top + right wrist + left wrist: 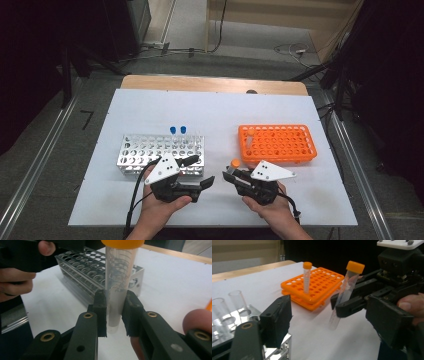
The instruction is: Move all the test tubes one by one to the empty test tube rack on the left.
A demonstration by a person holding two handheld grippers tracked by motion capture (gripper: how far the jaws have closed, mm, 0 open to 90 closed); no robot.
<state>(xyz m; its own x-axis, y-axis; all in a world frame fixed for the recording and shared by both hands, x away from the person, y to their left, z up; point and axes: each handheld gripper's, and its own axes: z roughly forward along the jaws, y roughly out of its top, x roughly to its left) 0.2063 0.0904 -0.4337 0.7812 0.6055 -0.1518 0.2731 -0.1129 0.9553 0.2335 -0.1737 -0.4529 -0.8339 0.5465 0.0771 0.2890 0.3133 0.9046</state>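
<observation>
A clear tube with an orange cap (117, 290) stands upright between the pads of my right gripper (114, 312), which is shut on its lower half. In the high view that tube (235, 163) is held just above the white mat, in front of the orange rack (277, 144). My left gripper (202, 171) points right toward it with its jaws apart and nothing touching them. In the left gripper view the held tube (344, 295) shows ahead of the left gripper (332, 323), framed by its two jaws. A second orange-capped tube (307, 277) stands in the orange rack (322, 285).
A metal rack (162, 152) sits on the left of the white mat (215, 107), with two blue-capped tubes (178, 129) at its far edge. Empty clear tubes (237, 300) stand in it near the left gripper. The wooden table edge (215, 84) lies beyond.
</observation>
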